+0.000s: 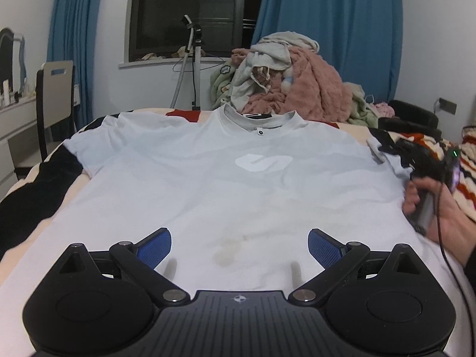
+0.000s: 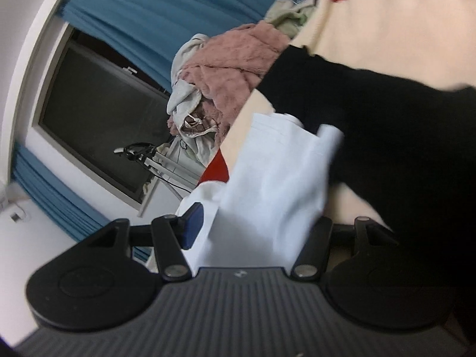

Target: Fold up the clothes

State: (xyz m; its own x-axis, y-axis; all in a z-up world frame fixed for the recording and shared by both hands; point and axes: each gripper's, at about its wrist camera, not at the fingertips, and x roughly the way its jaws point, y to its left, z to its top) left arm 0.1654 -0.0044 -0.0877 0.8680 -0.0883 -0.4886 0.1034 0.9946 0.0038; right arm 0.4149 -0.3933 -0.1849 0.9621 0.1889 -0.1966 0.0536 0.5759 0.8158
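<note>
Left wrist view: left hand-held gripper, blue pads spread wide, nothing between them, hovering over the lower hem of the shirt. Shirt lies flat, front up, on the bed, collar toward the clothes pile by the window. At the shirt's right sleeve, a hand grips the right hand-held gripper, held level at the bed's edge.

Right wrist view: camera rolled sideways. Right hand-held gripper has sleeve cloth bunched between its fingers; one pad hidden, so a firm clamp cannot be told. Striped bedding beyond.
</note>
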